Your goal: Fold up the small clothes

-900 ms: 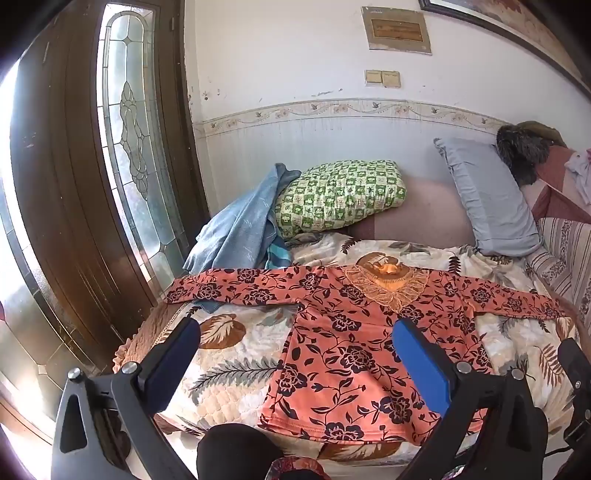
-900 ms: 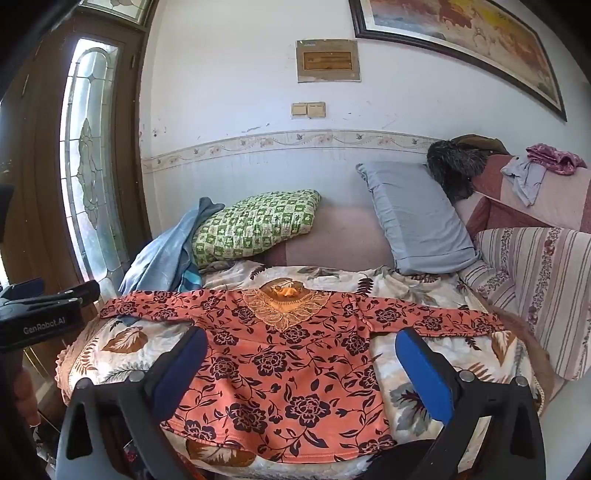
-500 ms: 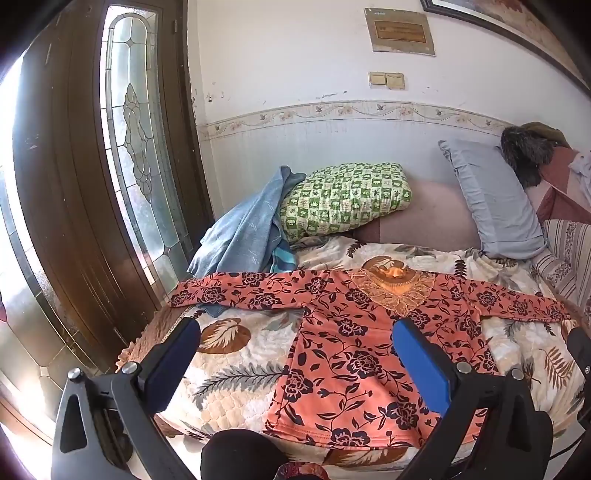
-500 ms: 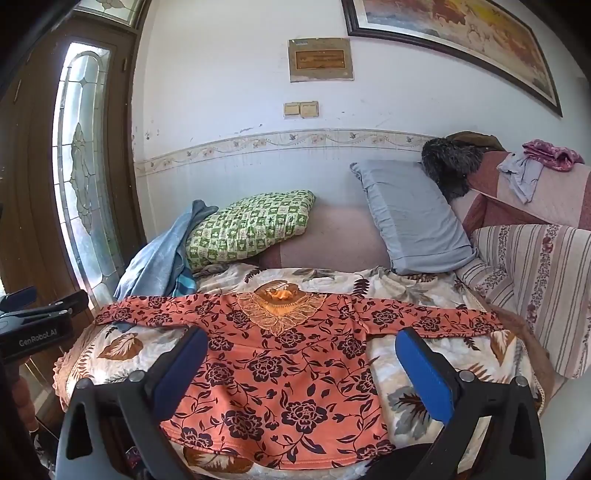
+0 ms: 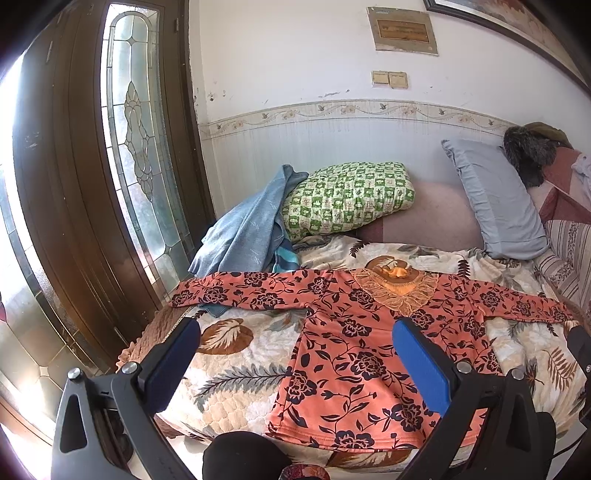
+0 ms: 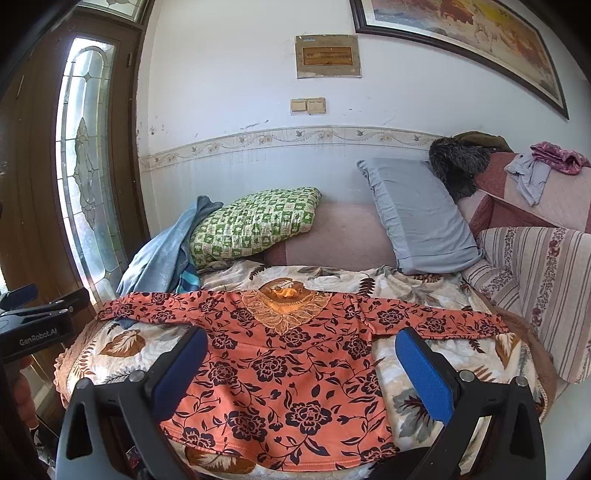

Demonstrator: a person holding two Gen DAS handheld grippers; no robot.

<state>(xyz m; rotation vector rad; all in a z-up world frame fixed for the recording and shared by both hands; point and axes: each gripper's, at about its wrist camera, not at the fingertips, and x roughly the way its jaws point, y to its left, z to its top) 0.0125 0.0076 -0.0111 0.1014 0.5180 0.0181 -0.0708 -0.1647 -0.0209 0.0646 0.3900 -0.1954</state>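
Item: orange floral blouse (image 6: 280,365) is lying flat, sleeves spread, on the leaf-print bed cover (image 6: 436,291); only the right wrist view is showing the framed painting (image 6: 458,40) and "GenRobot.AI" on the left hand-held gripper (image 6: 33,332). The wall plaque (image 5: 404,31) writing is staying illegible. Left hand-held gripper (image 5: 295,354) and right hand-held gripper (image 6: 301,354) are both gaping wide, pinching nothing.

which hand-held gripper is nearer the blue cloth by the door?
Left. The left hand-held gripper is open over the bed's door side, below the blue cloth. The right hand-held gripper, also open, sits over the orange floral top.
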